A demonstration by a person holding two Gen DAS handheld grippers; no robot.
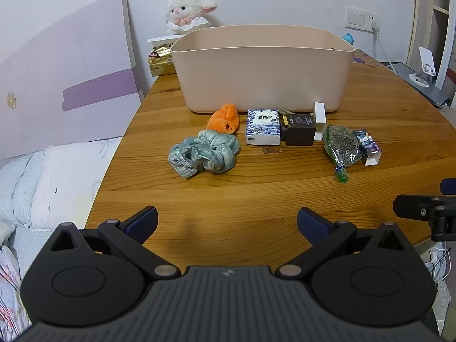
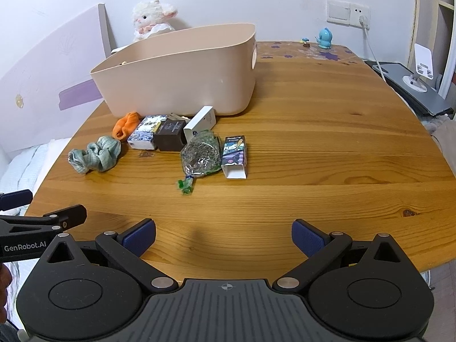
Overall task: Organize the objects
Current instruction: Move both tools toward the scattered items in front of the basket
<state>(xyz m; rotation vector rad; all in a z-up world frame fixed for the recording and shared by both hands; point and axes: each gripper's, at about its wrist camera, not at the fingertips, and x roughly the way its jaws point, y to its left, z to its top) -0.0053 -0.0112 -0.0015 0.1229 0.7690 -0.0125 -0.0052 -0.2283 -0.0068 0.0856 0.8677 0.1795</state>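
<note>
Both sets of jaws stand wide apart with nothing between them: the left gripper (image 1: 227, 222) and the right gripper (image 2: 223, 235) each hover low over the near edge of the wooden surface (image 2: 313, 142), side by side, each showing at the edge of the other's view. Well ahead of them, a beige plastic bin (image 1: 262, 68) sits toward the far left part of the surface, and a loose row of small items lies just in front of its near wall. From left to right in the left wrist view: a crumpled teal checked cloth (image 1: 203, 154), nearest the grippers on that side; an orange sock (image 1: 223, 119) close to the bin's base; a blue-and-white tissue pack (image 1: 262, 130); a dark brown box (image 1: 298, 129) touching the tissue pack; a white carton (image 1: 319, 121) leaning by the brown box; a clear bag of dried green leaves (image 1: 341, 145) with a green twisted end pointing toward the grippers; and a purple cartoon-printed carton (image 1: 368, 146) just beside the bag, its open end facing the camera. Behind the bin a white plush lamb (image 1: 186, 10) sits against the wall, and a small blue figurine (image 2: 325, 37) stands at the far right edge.
</note>
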